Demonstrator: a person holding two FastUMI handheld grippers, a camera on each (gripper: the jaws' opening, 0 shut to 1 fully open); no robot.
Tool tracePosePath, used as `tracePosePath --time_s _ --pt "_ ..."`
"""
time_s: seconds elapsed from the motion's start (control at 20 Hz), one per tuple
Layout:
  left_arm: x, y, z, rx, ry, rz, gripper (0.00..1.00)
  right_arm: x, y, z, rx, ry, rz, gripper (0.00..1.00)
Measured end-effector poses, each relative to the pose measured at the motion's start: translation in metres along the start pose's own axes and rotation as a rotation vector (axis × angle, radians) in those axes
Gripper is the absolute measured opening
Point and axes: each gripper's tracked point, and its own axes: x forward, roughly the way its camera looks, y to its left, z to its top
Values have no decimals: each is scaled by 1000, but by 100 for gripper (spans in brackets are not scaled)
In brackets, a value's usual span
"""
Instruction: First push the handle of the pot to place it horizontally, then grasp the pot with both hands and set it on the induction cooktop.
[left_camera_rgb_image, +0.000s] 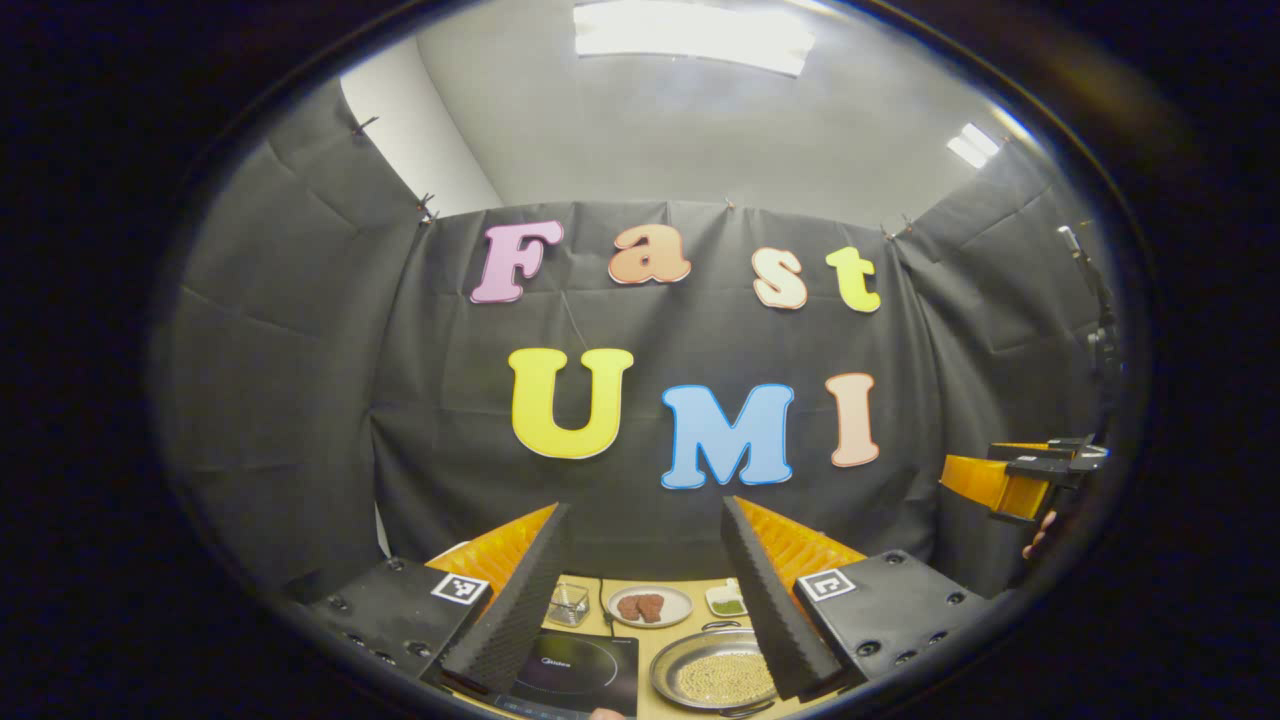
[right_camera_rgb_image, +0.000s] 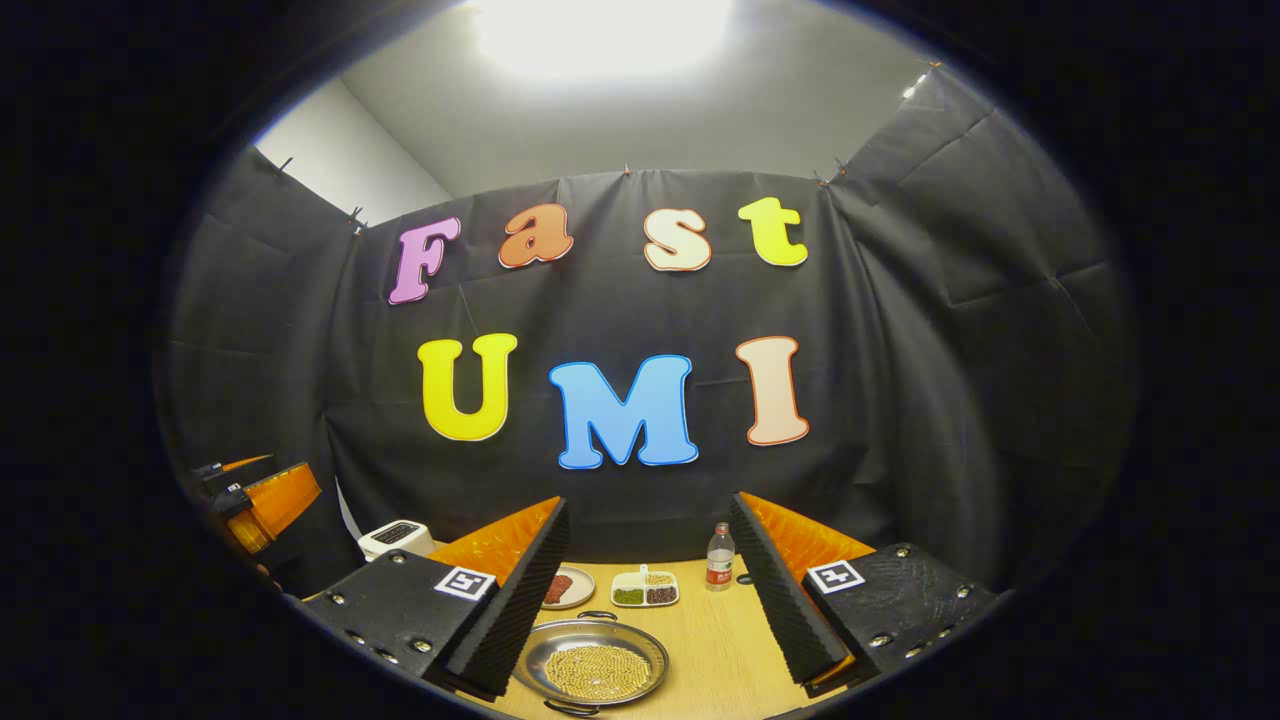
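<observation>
A shallow metal pot (left_camera_rgb_image: 712, 675) holding yellow beans sits on the wooden table, right of the black induction cooktop (left_camera_rgb_image: 580, 672). In the right gripper view the pot (right_camera_rgb_image: 596, 668) lies low and left of centre, with a small loop handle (right_camera_rgb_image: 597, 616) at its far rim and another at its near rim. My left gripper (left_camera_rgb_image: 640, 610) is open and held high above the table, well short of the pot. My right gripper (right_camera_rgb_image: 650, 600) is open too, also raised and apart from the pot. Each gripper appears at the edge of the other's view: right gripper (left_camera_rgb_image: 1020, 480), left gripper (right_camera_rgb_image: 255, 505).
Behind the pot stand a plate of brown food (left_camera_rgb_image: 649, 606), a small dish of green stuff (left_camera_rgb_image: 726, 600) and a glass cup (left_camera_rgb_image: 567, 604). The right gripper view adds a divided dish (right_camera_rgb_image: 645, 589), a water bottle (right_camera_rgb_image: 719, 557) and a white appliance (right_camera_rgb_image: 396, 538) at the left.
</observation>
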Motion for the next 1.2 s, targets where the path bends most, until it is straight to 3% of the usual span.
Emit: tracePosePath --time_s 0.4,0.7,0.8,0.95,1.1,1.15,1.2 --pt "21 19 -12 -21 10 -64 96 9 20 -11 6 28 -46 98" --pt "37 27 -31 -28 44 -101 94 19 28 -59 14 153 -53 93" --pt "46 26 -42 -21 65 -97 97 26 29 -85 13 219 -44 82" --pt "57 26 -56 -32 100 -74 97 32 31 -130 5 363 -9 48" --pt "64 26 -64 -27 109 -53 97 30 42 -186 10 547 56 39" --pt "65 27 -67 -24 114 -47 97 28 48 -206 21 619 86 17" --pt "67 27 -71 -21 120 -41 97 24 49 -226 25 701 94 17"
